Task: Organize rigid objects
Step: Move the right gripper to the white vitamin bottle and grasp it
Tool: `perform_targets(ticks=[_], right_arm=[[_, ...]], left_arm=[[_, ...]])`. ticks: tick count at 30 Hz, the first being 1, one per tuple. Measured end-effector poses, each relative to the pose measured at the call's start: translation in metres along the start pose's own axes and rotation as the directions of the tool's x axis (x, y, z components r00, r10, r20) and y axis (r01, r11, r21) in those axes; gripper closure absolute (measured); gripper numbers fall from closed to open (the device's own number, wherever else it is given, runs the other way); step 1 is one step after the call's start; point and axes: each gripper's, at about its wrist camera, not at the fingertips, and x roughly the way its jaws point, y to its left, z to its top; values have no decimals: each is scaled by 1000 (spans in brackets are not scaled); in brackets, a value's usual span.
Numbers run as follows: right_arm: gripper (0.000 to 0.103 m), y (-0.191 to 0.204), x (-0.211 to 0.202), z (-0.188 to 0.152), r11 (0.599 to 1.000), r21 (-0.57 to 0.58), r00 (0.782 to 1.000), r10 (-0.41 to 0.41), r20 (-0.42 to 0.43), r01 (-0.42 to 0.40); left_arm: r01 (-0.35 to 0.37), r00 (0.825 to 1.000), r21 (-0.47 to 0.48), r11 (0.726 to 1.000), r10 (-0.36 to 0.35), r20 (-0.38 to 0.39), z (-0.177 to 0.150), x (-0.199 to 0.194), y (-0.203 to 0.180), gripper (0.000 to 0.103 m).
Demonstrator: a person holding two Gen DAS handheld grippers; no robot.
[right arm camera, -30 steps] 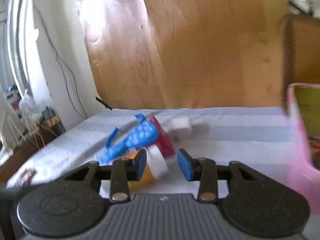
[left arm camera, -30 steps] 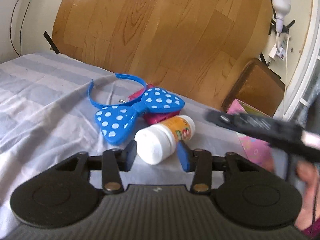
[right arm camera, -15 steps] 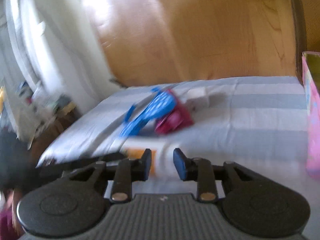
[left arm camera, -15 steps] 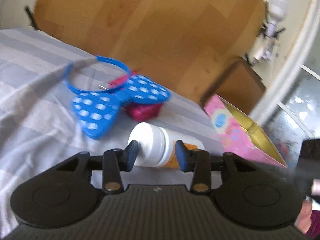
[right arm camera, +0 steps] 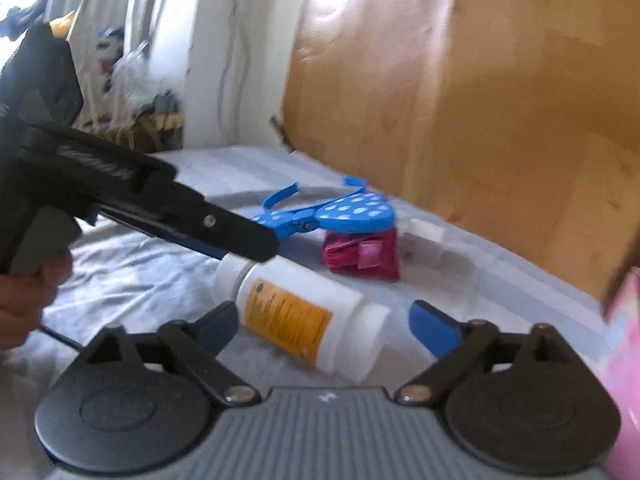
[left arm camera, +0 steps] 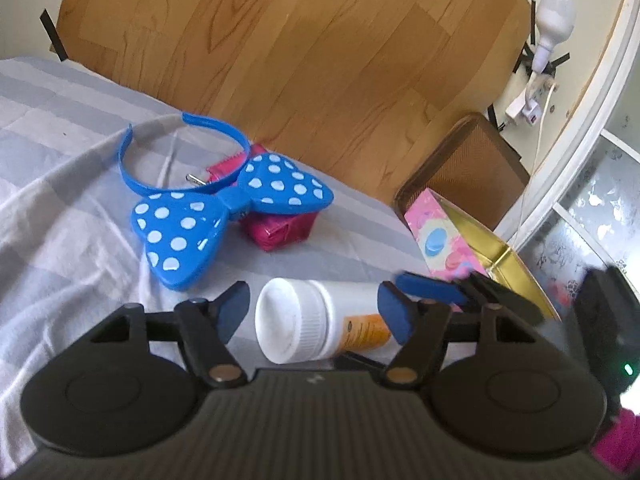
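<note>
A white bottle (left arm camera: 304, 328) with an orange label lies on its side on the striped bedsheet. Its cap end sits between the pads of my left gripper (left arm camera: 314, 312), whose jaws are opening with a gap beside the cap. In the right wrist view the bottle (right arm camera: 304, 316) lies with its base between the pads of my right gripper (right arm camera: 326, 330). Those jaws are opening wide and do not press on it. My left gripper (right arm camera: 248, 248) reaches in from the left over the cap. One blue finger (left arm camera: 430, 288) of the right gripper shows beyond the bottle.
A blue polka-dot bow headband (left arm camera: 224, 216) rests on a magenta wallet (left arm camera: 280, 228) farther back. A pink tin box (left arm camera: 460, 248) with a gold inside stands open at the right. A small white item (right arm camera: 424, 236) lies behind the wallet. A wooden headboard (left arm camera: 320, 60) closes the far side.
Both grippers' jaws have widened around the bottle. The right gripper rolled and came down to the bottle's base end. The left gripper's pads, close on the cap before, stand apart from it.
</note>
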Motion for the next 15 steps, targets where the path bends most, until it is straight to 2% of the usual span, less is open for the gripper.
perform_targets(ticks=[1, 2, 4, 5, 7, 8, 10, 12, 13, 15], right_arm=[[4, -3, 6, 3, 1000, -4, 1000, 17, -9, -17], [7, -5, 12, 5, 999, -2, 999, 39, -19, -39], [8, -9, 22, 8, 997, 10, 995, 80, -57, -80], [12, -10, 23, 9, 996, 24, 994, 92, -64, -91], [21, -11, 17, 5, 992, 43, 990, 121, -67, -119], [30, -10, 10, 1, 990, 44, 989, 133, -63, -131], [35, -4, -6, -8, 993, 37, 992, 112, -62, -110], [47, 1, -26, -20, 994, 43, 993, 104, -61, -101], [49, 3, -34, -24, 993, 54, 992, 104, -65, -100], [49, 9, -56, -41, 998, 38, 996, 47, -78, -44]], left_arm=[[16, 1000, 2, 1000, -16, -9, 1, 3, 0, 41], [25, 999, 6, 1000, -25, -22, 2, 6, 0, 42], [-1, 1000, 31, 1000, 1, -25, 2, 9, -3, 45], [-2, 1000, 38, 999, 3, -22, 1, 9, -4, 45], [23, 999, 28, 999, -22, -33, 0, 8, -4, 54], [39, 998, 17, 999, -38, -49, -2, 10, -5, 53], [78, 995, 3, 997, -78, -60, -8, 11, -11, 53], [109, 990, 29, 994, -106, -89, -15, 15, -27, 54], [130, 986, 44, 991, -124, -110, -20, 19, -36, 52], [186, 973, 64, 981, -174, -152, -32, 28, -56, 52]])
